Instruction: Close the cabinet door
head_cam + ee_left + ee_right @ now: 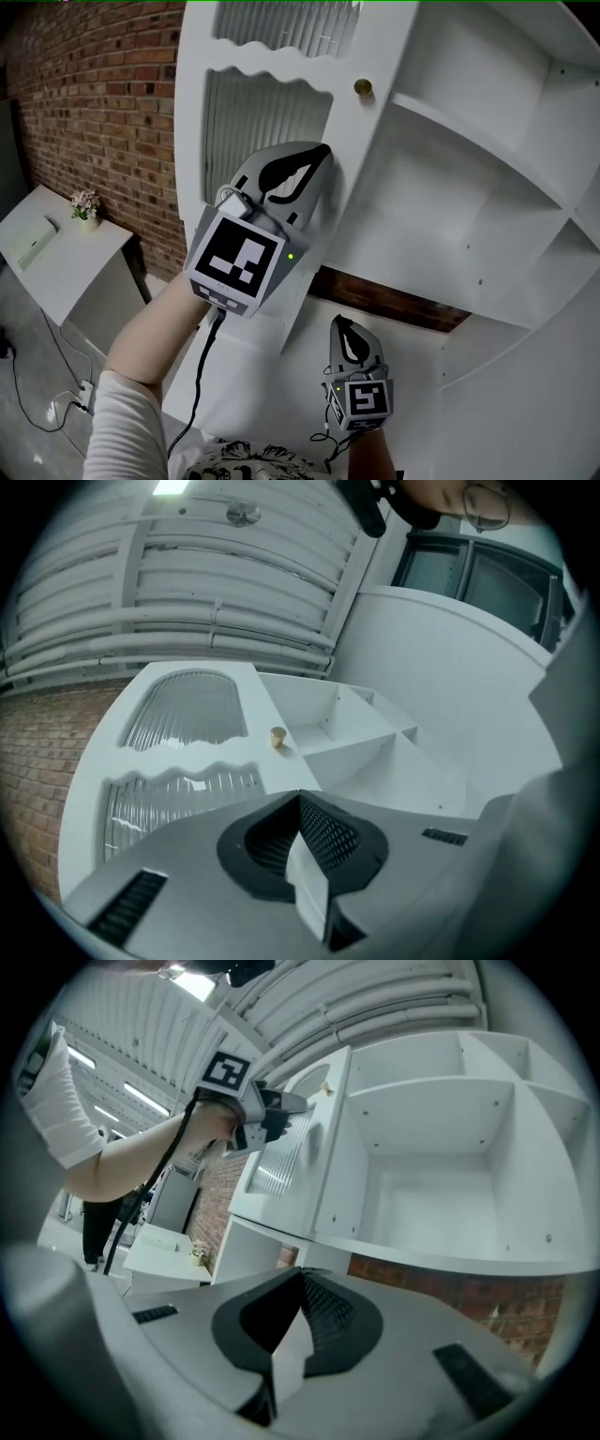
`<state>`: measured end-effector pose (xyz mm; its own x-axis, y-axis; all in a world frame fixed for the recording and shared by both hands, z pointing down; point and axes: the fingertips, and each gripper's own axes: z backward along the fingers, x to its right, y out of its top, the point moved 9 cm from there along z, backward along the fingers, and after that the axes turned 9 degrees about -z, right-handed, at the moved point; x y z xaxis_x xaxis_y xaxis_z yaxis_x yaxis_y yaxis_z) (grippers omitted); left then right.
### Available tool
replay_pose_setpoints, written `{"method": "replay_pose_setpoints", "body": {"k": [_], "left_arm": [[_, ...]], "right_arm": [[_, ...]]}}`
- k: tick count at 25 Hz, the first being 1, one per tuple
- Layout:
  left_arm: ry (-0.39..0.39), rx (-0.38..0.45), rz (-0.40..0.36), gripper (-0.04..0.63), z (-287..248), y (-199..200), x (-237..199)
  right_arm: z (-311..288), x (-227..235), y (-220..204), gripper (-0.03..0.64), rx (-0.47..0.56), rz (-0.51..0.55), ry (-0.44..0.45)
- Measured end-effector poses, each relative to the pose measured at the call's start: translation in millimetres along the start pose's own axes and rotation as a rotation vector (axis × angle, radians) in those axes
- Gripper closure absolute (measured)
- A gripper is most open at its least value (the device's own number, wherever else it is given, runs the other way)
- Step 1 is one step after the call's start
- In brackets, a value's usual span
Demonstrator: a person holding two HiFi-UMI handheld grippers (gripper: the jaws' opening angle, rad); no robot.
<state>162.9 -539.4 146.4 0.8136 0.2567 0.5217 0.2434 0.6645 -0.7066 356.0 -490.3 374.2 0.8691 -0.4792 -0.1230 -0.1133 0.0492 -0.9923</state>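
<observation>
The white cabinet door point(272, 103) with two ribbed glass panels and a brass knob point(363, 88) stands open, swung out to the left of the cabinet's shelves point(469, 187). My left gripper point(322, 155) is shut with nothing between its jaws. Its tips lie against or just off the door's face below the knob; I cannot tell whether they touch. In the left gripper view the door point(187, 761) and knob point(277, 737) lie just beyond the closed left gripper point(300, 797). My right gripper point(343, 324) hangs lower, shut and empty, and points at the bare shelves point(441, 1176).
A brick wall point(94, 94) runs behind and to the left. A low white side table point(56, 262) bearing a small flower pot point(86, 206) stands at the left. Cables point(66, 403) lie on the floor. A lower white cabinet part point(525, 394) sits under the shelves.
</observation>
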Motion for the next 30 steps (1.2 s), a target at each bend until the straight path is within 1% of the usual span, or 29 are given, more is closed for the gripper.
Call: {"method": "replay_pose_setpoints", "body": {"k": [2,5,8,13,18,21,23,27,30], "left_arm": [[-0.033,-0.013,0.011,0.583,19,-12,3],[-0.117,-0.059,0.007,0.583,52,-30,11],[-0.181,-0.105,0.039,0.583,86,-46,18],[-0.206,-0.166,0.123,0.583,144,-78,27],[-0.226,-0.23,0.261,0.583,195,-111,42],[-0.226,-0.259,0.343,0.583,222,-125,50],[-0.229,-0.268,0.364,0.583,234,-128,53],[-0.224,-0.262,0.402,0.583,251,-132,51],[-0.244,-0.273,0.404,0.583,259,-131,47]], "right_arm": [[1,-10,3,0.612,0.034,-0.026,-0.012],[3,-30,8,0.612,0.078,-0.035,-0.015],[5,-47,11,0.612,0.096,-0.049,-0.014],[11,-78,17,0.612,0.113,-0.061,-0.024],[17,-106,11,0.612,0.092,-0.074,-0.046],[21,-122,4,0.612,0.074,-0.088,-0.062],[22,-131,-1,0.612,0.061,-0.096,-0.072],[26,-146,-7,0.613,0.051,-0.113,-0.096],[27,-154,-7,0.614,0.051,-0.115,-0.111]]}}
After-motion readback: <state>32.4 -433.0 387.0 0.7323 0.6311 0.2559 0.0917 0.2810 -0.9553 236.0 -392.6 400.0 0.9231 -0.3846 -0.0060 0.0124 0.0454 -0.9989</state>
